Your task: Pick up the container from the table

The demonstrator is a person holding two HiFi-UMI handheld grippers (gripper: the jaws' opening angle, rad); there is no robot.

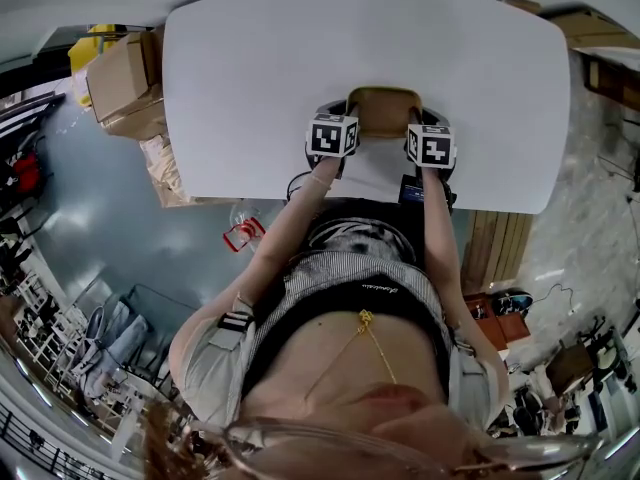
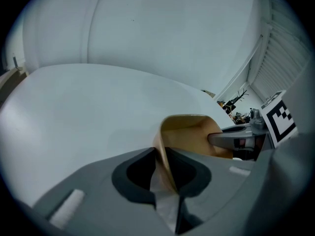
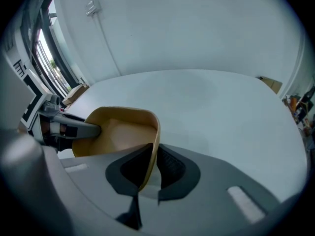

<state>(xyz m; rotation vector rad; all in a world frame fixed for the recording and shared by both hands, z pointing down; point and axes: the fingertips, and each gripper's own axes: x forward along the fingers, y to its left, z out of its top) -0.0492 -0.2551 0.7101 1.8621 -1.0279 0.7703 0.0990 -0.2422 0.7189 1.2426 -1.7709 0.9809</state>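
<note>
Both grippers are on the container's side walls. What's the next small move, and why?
Probably raise both grippers together, slowly and level. The left gripper pinches one wall of the container, the right gripper pinches the opposite wall, and it appears to sit on the table. Lifting unevenly could tilt it or bend the thin walls.

Tan open container (image 1: 384, 106); upright, by near edge of table (image 1: 250, 68).
</note>
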